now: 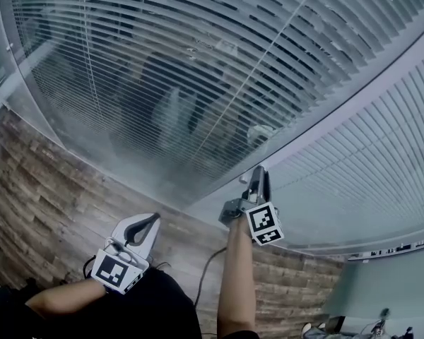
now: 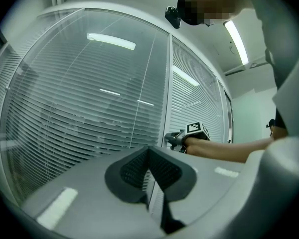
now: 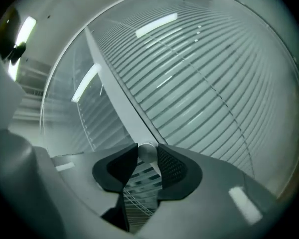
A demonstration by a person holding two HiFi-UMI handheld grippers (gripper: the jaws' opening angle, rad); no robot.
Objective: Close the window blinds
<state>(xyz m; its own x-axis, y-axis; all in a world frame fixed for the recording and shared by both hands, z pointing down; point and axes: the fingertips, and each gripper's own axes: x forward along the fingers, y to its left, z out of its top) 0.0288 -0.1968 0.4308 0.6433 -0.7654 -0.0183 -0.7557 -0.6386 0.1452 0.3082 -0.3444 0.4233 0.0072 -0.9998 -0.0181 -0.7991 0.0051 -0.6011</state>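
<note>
Now the right gripper [image 1: 258,174] pinches a round metal knob [image 3: 148,152] at the window frame [image 3: 120,101]; the left gripper [image 2: 148,151] has its jaws pressed together, empty, facing the blinds [image 1: 198,62].

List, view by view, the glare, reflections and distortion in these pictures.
Head view: fisheye bends the blinds into arcs, and a dark reflection sits in the glass. Left gripper view: reflected light strips glare on the pane, and the corners are black. Right gripper view: similar glare streaks, and the knob between the jaws is soft.
</note>
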